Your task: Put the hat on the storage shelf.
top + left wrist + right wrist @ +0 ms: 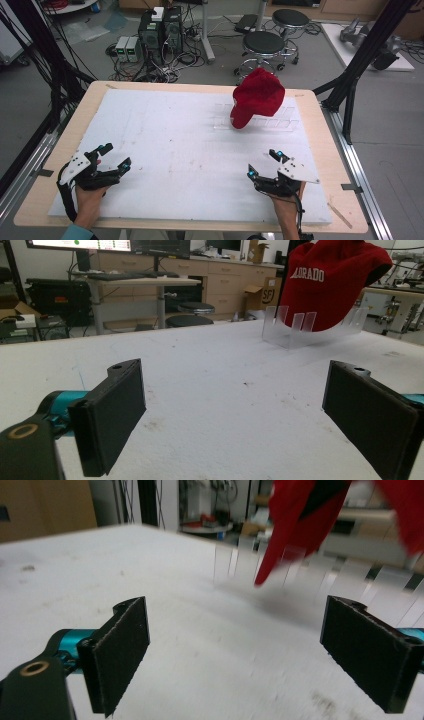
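The red cap (257, 97) sat on a clear slotted rack (280, 122) at the far right of the white table (165, 130), its brim hanging down toward the near side. The left gripper (114, 157) rested at the near left edge with its jaws spread wide and nothing between them. The right gripper (262, 164) lay at the near right, just as wide and empty, well apart from the cap and pointed toward it. Both hovered low over the bare white surface.

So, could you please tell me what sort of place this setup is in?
Most likely a robotics lab: computer towers with tangled cables on the floor, round stools, and monitors above a desk beyond the white-topped table.
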Demonstrator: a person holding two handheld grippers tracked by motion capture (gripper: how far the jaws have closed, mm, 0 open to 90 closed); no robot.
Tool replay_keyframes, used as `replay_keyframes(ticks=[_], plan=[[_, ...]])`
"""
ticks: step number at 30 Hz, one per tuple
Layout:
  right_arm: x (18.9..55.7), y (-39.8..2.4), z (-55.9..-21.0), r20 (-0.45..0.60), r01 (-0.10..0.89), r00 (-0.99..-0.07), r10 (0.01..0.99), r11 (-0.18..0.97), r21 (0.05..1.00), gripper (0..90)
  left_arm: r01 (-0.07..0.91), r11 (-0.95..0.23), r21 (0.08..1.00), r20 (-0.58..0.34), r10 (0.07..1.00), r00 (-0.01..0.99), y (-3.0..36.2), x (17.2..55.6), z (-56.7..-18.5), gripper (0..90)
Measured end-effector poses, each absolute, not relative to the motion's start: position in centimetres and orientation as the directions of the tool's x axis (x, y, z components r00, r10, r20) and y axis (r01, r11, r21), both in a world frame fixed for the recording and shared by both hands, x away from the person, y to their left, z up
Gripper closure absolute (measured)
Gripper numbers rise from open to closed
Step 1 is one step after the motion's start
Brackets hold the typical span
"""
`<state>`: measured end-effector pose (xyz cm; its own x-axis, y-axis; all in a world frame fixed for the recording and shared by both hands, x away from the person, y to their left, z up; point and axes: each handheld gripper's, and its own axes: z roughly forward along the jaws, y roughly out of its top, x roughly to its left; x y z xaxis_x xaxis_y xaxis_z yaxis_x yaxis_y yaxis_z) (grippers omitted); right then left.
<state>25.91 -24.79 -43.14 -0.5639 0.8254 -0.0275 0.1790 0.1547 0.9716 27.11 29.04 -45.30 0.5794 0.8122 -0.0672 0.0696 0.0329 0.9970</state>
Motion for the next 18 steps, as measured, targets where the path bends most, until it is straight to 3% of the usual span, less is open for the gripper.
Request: replay_keyframes(ticks=[9,11,14,18], plan=[[26.2,-24.3,-43.7,-0.017,0.221,-0.536,0.844,0.16,0.962,11.4,0.066,0.049,0.997,-0.078,0.814,0.575,29.2,27.1,-45.3,10.4],[25.6,-24.5,-44.2,-0.03,0.155,-0.518,0.855,0.128,0.98,11.4,0.069,0.051,0.996,-0.082,0.815,0.574,29.2,27.1,-45.3,10.3],[25.4,-24.9,-44.9,-0.017,0.185,-0.493,0.87,0.124,0.975,11.4,0.068,0.057,0.996,-0.085,0.815,0.574,29.3,27.1,-45.3,10.3],[25.3,-25.0,-44.9,-0.026,0.15,-0.485,0.874,0.113,0.982,11.4,0.064,0.055,0.996,-0.082,0.814,0.574,29.2,27.0,-45.4,10.3]])
